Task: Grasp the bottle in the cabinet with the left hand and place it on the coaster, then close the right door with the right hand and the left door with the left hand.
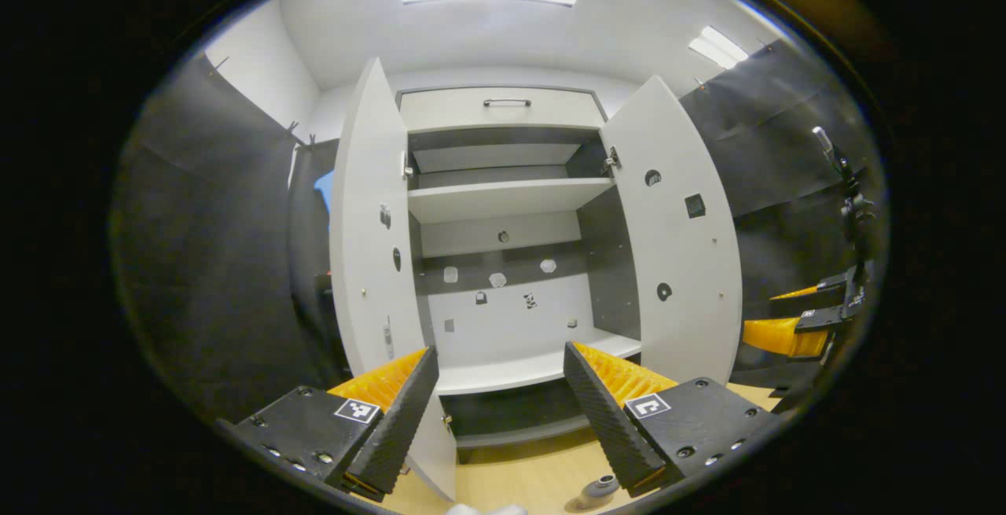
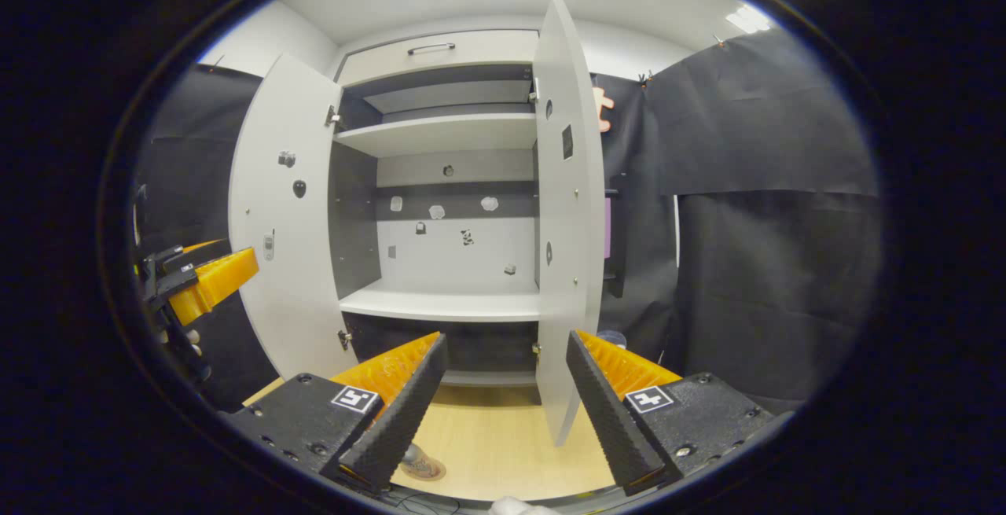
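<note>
The cabinet (image 1: 503, 263) stands with both doors wide open. The right door (image 2: 567, 208) is just beyond the right gripper (image 2: 503, 389). Both grippers' fingers are apart, the left gripper (image 1: 499, 405) holding nothing. A push on the door's outer face should close it. The bottle (image 1: 599, 488) stands on the wooden floor nearby.

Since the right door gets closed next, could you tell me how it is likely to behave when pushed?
The right door is a flat rigid panel, so it should probably swing without flexing. It hangs on hinges at the cabinet edge, so a push near its free edge likely turns it easily. The right gripper is open before it.
</note>
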Tool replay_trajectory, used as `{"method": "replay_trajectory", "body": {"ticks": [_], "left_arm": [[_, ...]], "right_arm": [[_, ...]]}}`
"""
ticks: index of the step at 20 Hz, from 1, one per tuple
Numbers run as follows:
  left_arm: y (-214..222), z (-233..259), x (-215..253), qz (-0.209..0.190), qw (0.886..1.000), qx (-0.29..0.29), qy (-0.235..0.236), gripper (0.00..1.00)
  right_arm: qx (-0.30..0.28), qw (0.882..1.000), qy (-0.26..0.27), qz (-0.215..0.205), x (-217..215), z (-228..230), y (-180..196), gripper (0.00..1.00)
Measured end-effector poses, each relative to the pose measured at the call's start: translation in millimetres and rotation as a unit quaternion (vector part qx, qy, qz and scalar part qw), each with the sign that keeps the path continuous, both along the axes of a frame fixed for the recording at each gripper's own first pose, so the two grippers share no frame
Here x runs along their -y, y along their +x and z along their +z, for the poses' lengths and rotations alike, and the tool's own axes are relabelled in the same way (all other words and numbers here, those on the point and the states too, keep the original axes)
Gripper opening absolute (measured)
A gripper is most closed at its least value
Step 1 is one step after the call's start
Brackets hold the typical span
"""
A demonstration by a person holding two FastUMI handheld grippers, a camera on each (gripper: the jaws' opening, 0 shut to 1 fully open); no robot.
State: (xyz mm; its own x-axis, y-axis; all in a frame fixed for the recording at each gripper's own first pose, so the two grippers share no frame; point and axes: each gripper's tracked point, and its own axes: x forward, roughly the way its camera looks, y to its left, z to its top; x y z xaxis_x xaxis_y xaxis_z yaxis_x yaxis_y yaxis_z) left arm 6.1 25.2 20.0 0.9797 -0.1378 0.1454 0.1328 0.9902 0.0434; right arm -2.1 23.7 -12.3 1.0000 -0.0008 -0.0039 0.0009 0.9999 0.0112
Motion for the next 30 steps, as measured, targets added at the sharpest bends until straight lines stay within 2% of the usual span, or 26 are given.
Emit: {"method": "replay_trajectory", "body": {"ticks": [3,7,12,16,21,24,26,29,30], "left_arm": [[-5.7,-25.8,-8.4,0.017,0.999,-0.051,-0.006,0.98],[-1.4,-43.1,-7.6,0.03,0.996,-0.085,-0.011,0.99],[13.1,-47.4,7.6,0.052,0.994,-0.098,-0.018,0.98],[22.3,-51.1,25.2,0.068,0.991,-0.114,-0.03,0.98],[23.2,-40.4,37.5,0.104,0.988,-0.106,-0.046,0.98],[21.1,-35.1,42.5,0.117,0.986,-0.107,-0.056,0.98],[20.4,-31.2,41.4,0.13,0.985,-0.101,-0.046,0.98],[22.3,-29.1,46.8,0.13,0.986,-0.101,-0.028,0.98],[23.2,-28.5,48.4,0.128,0.986,-0.1,-0.027,0.98]], "right_arm": [[0.006,1.0,0.002,-0.004,6.3,2.3,0.6,1.0],[-0.001,1.0,0.016,-0.01,30.3,5.2,2.8,0.99],[0.002,0.999,0.023,-0.036,96.3,18.3,5.8,0.99],[0.005,0.998,0.02,-0.057,159.4,31.3,23.3,0.99],[0.007,0.999,0.024,-0.029,195.0,49.2,73.0,0.99],[0.006,1.0,0.027,0.004,193.4,59.7,106.0,0.99],[0.005,0.999,0.031,0.025,189.4,65.9,120.6,0.99],[-0.003,0.998,0.036,0.057,179.0,68.7,132.3,0.99],[-0.005,0.998,0.035,0.055,179.8,68.2,129.7,0.99]]}}
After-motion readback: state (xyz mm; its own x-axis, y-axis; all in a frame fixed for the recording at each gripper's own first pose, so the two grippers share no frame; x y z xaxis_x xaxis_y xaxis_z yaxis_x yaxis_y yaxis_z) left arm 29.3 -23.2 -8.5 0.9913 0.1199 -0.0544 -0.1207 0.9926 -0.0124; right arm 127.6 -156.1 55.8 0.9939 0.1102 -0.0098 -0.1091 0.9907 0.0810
